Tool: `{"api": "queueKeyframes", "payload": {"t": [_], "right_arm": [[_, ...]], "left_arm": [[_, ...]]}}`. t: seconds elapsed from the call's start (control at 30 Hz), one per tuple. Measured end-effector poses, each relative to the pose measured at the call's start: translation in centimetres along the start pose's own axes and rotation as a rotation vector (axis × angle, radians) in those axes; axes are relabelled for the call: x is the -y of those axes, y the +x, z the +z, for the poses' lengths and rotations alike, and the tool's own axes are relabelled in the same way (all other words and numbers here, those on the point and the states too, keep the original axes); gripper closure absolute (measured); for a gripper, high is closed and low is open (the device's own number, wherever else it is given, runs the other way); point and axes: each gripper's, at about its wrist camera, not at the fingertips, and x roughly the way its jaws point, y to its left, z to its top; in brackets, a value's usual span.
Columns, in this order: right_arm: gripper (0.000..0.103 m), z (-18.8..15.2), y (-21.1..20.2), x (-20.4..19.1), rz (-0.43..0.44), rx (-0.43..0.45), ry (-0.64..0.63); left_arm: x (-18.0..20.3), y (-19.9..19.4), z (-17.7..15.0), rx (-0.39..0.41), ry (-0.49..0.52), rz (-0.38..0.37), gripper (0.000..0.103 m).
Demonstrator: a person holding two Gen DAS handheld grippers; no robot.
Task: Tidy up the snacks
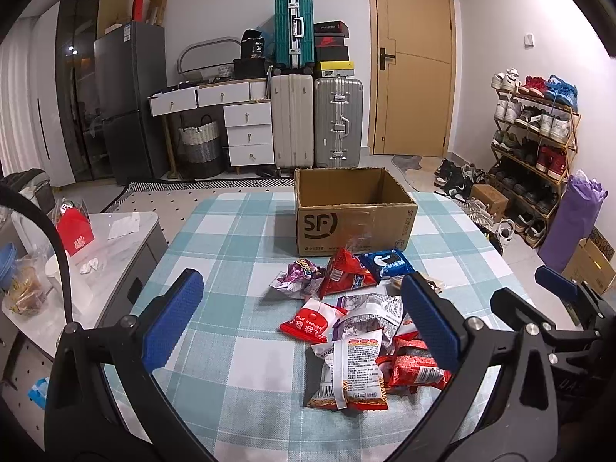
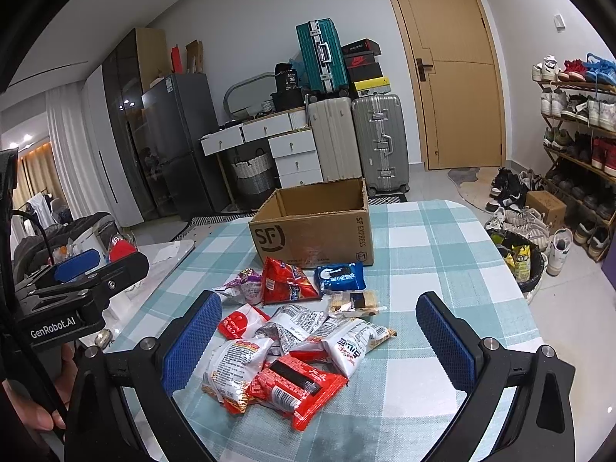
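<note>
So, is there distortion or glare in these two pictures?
Left wrist view: straight lines bow, like the door, and the corners go black. Right wrist view: the same bending, and ceiling lights reflect on the dark cabinet. The snacks look sharp in both.

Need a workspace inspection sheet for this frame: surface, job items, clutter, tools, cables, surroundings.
Surface: table with teal-and-white check cloth, flat.
Job's things: open cardboard box at the far side, upright, no snacks visible inside. Loose snack pile in front of it: red triangular bag, blue cookie pack, wafer pack, red packet nearest the camera, several white packets.
Clutter: nothing seen on the cloth besides the snacks.
Grippers: left tool open, empty; right tool open, empty, above the pile.
Cables: black cable arcing at left edge.
Surroundings: side counter with odds and ends, suitcases, shoe rack, door.
</note>
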Motion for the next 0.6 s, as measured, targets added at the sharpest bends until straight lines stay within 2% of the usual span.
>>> {"api": "queueKeyframes", "payload": {"t": [0.6], "right_arm": [[0.000,0.15,-0.46,-0.21,-0.001,0.012,-0.010]], "left_arm": [[-0.45,-0.29,0.31,0.000,-0.005,0.000,0.000]]}}
